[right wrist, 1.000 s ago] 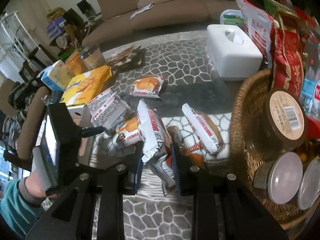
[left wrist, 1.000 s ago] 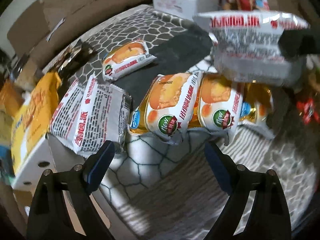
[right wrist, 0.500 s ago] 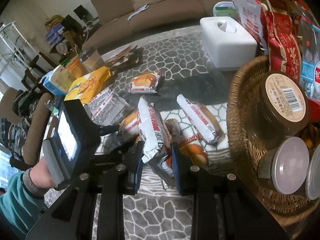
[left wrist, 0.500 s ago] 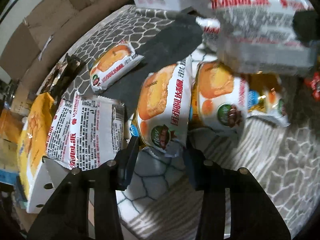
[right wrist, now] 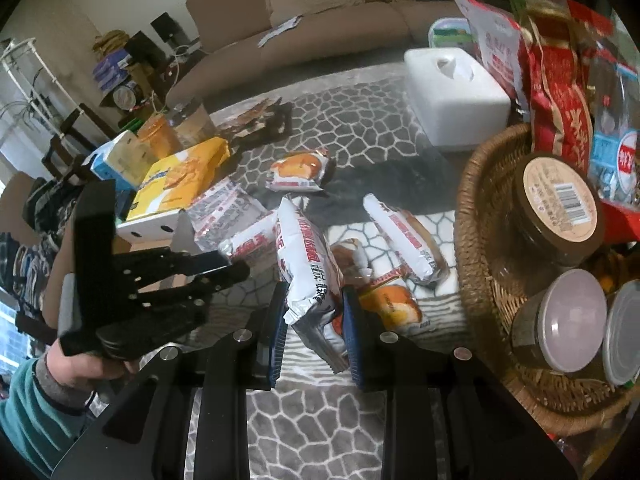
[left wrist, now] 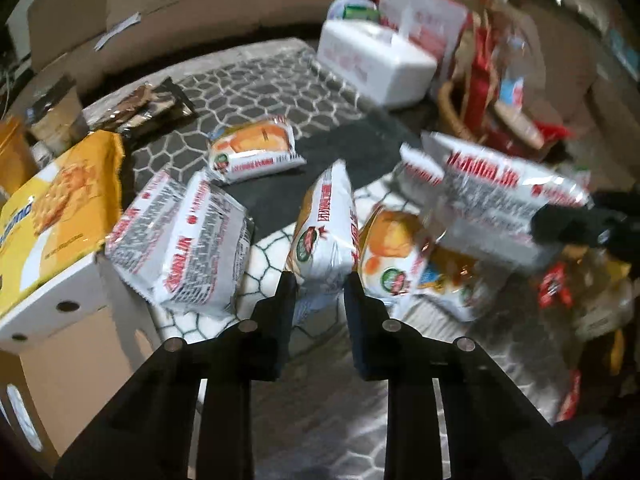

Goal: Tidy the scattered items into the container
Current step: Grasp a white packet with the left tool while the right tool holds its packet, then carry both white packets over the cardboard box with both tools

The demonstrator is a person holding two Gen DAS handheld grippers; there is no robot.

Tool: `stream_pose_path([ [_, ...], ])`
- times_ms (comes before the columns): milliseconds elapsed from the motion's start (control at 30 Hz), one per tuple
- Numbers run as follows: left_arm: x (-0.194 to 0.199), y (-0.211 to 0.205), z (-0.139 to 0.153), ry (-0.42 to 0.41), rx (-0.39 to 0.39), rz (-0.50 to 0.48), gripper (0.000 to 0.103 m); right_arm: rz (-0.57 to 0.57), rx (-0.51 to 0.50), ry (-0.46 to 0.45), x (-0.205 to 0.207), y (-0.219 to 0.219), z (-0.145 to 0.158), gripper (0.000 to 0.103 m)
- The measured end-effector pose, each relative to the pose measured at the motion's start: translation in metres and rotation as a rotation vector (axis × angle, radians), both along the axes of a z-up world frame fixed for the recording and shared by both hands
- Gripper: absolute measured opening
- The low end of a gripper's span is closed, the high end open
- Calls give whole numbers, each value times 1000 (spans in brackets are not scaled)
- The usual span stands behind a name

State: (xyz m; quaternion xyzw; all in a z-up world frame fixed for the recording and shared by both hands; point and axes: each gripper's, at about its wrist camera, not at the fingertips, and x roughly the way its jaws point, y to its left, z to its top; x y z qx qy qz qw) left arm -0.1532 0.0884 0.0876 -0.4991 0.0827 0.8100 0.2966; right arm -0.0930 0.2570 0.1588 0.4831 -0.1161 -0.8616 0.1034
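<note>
- Left wrist view: the left gripper [left wrist: 319, 290] is clamped on the lower sealed end of a snack packet [left wrist: 326, 228], which stands on edge, its foot at the counter [left wrist: 320, 400]; whether it is lifted clear I cannot tell.
- Right wrist view: the right gripper [right wrist: 313, 322] has its own cake packet [right wrist: 310, 268] pinched by the lower half, held upright above the counter, with the wicker basket [right wrist: 476, 280] just to its right.
- These packets look light, puffy and crinkly, with air inside and a soft cake. My read: a hard squeeze on the middle would crush the contents, and the glossy film may slide between the pads.
- The safest hold seems to be the flat crimped seam at either end, or a gentle pinch across the narrow width near an end, as both grippers have now.
- Held by one end, a packet will flop and swing, so a slow carry suits it.
- More packets lie loose on the counter: an orange-fronted one [left wrist: 253, 148] further back, a white printed one [left wrist: 180, 248] by the cardboard box [left wrist: 52, 320], others near the basket [right wrist: 404, 236].
- The basket already holds jars [right wrist: 560, 204], so drop room looks tight.
</note>
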Motion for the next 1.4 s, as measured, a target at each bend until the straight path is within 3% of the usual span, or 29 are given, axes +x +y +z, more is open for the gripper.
stream_pose_path([
  [100,5,-10,15,8,12,15,19,2,10,15,5,-11,11,25],
  [167,4,-11,15,12,-21,27,19,-7,13,17,10,-16,15,25],
  [267,3,-5,4,11,-93,63,33,-10,18,10,20,-22,18,25],
  [367,5,-6,-6,7,-86,101,50,-12,44,9,32,-23,17,25],
  [667,9,4,-24,30,-170,185,53,-37,14,-24,39,-7,-4,25],
  [767,13,-4,-16,80,-178,231,76,-34,-6,-21,39,-5,-8,25],
  [833,11,-4,-17,110,-231,226,89,-33,-18,-25,38,-5,-11,25],
  [900,8,3,-23,133,-316,191,92,-31,-28,-29,37,-6,-15,25],
  [1067,7,23,-56,122,-468,111,86,-35,-48,-34,37,-5,-21,25],
  [1133,8,24,-64,104,-451,113,62,-34,-50,-35,36,-4,-22,25],
  [1267,9,22,-67,85,-418,126,59,-39,-47,-34,36,-2,-22,25],
  [1400,13,11,-50,45,-322,147,56,-52,-76,-25,38,6,-19,25],
])
